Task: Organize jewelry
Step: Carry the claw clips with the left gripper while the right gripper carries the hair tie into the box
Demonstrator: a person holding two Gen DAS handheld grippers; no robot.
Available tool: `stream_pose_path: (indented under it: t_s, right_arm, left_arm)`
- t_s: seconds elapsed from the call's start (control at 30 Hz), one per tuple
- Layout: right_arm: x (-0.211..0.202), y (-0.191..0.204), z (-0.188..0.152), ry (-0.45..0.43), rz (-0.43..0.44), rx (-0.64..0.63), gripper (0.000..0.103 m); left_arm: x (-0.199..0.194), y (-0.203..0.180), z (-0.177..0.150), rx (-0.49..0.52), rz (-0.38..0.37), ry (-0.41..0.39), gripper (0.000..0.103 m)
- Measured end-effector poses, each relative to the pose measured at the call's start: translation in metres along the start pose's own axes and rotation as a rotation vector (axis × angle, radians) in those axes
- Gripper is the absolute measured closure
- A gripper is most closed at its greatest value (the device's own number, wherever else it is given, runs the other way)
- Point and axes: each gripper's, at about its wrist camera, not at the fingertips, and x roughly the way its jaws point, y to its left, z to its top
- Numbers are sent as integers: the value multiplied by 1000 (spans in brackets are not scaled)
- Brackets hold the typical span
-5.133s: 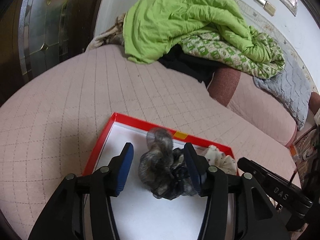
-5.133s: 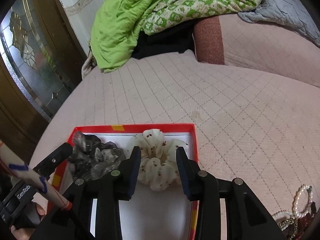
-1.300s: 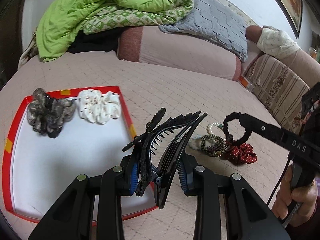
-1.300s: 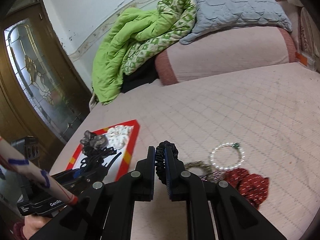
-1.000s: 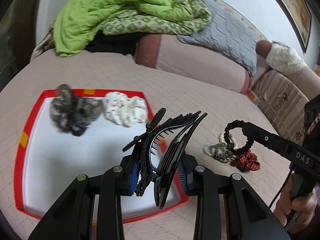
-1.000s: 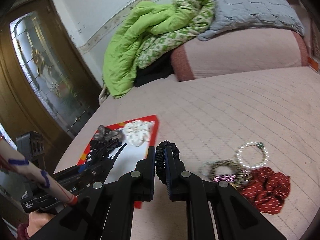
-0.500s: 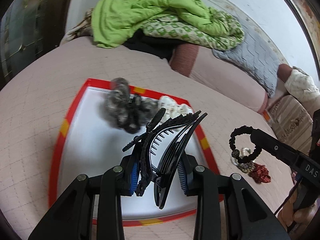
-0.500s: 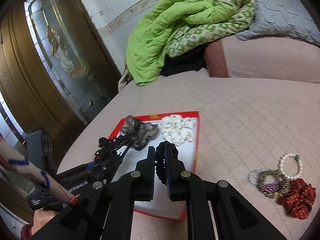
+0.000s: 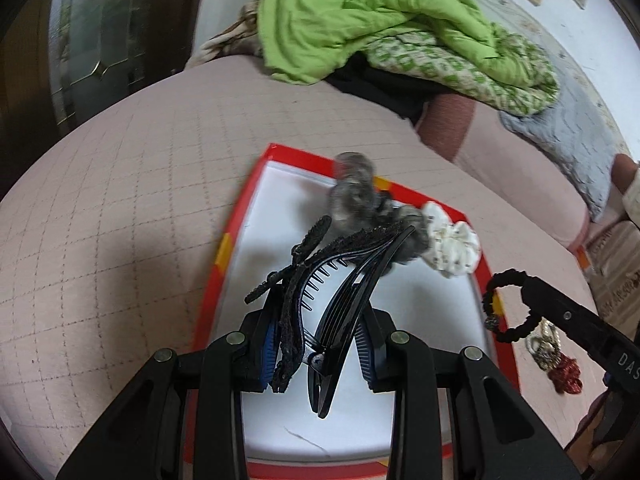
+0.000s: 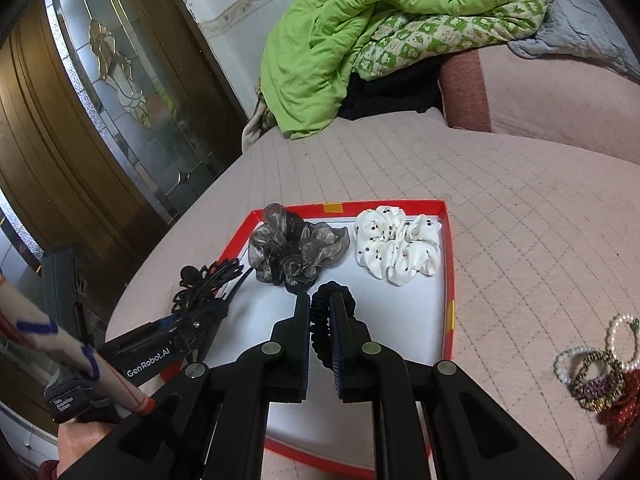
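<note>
Right wrist view alone shows the loose pile on the pink quilted bed cover [image 10: 520,200]: pearl bracelet [image 10: 624,336], beaded bracelets [image 10: 596,380] and red scrunchie [image 10: 624,408], lying together well apart from the red-rimmed tray [image 10: 450,264], off its right edge. Left wrist view shows only a blurred glimpse of that pile, beyond the right claw.

Left claw [image 9: 316,340] clenched on a black hair claw clip [image 9: 340,280], teeth upward, poised over the tray's white floor near its left rim; contact with the floor cannot be told. Seen from the right wrist, the clip [image 10: 208,280] sits at the tray's left edge.

Right claw [image 10: 322,312] closed tight on a black hair tie [image 10: 332,292], held above the tray's middle, just short of the grey scrunchie [image 10: 296,252]. White spotted scrunchie [image 10: 400,250] beside it, both against the tray's far rim. Green quilt [image 10: 360,32] heaped at the back of the bed.
</note>
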Motion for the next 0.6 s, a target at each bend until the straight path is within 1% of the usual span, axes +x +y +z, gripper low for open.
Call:
stream_pose_path:
  t_s: [0.07,0.2,0.33,0.6]
  right_arm:
    - [7,1,3,6,-5,-6,93]
    - [21,4,7,27,-8,-7,93]
    - [34,7,11,42,-28,-19,93]
    - [52,4,18,59,-69,-19,93]
  left_arm:
    - [6,4,2,-12,10,14,71]
    - [14,12,6,-32,53,32,71]
    - [23,21,10,-63,74,48,71]
    - [28,22,13,-80,73,51,71]
